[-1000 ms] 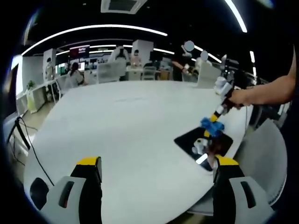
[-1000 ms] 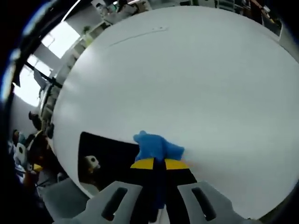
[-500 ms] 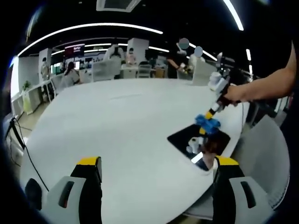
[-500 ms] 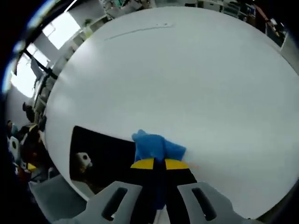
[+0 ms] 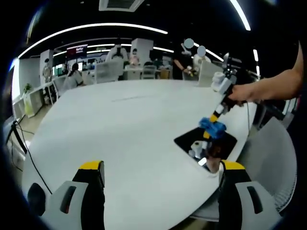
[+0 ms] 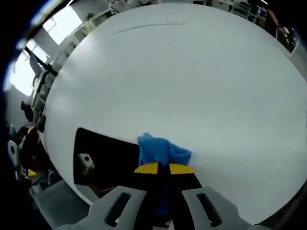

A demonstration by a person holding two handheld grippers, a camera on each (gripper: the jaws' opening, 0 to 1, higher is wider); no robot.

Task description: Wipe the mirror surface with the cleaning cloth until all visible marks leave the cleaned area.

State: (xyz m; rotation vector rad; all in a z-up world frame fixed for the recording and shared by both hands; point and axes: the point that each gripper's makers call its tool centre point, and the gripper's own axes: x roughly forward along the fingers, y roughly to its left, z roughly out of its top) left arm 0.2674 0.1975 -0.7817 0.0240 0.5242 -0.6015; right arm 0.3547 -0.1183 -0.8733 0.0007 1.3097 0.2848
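The mirror (image 5: 207, 147) lies flat near the right edge of a white round table (image 5: 129, 129); it looks dark and reflects the grippers. In the right gripper view the mirror (image 6: 103, 155) sits at the lower left. My right gripper (image 6: 164, 168) is shut on a blue cleaning cloth (image 6: 160, 151), which rests at the mirror's right edge. In the left gripper view that gripper (image 5: 214, 122), held by a hand, presses the blue cloth (image 5: 211, 126) onto the mirror's far side. My left gripper (image 5: 158, 175) hangs open above the table's near edge, apart from the mirror.
Office desks, chairs and several people (image 5: 76, 76) fill the background beyond the table. A cable (image 5: 29, 153) runs down the floor at the left. A grey chair (image 5: 276, 153) stands at the table's right. A thin line (image 6: 144, 26) marks the table's far part.
Both views shifted slightly with the hands. The right gripper with the cloth stays over the mirror's edge, moved only a little. The left gripper remains open.
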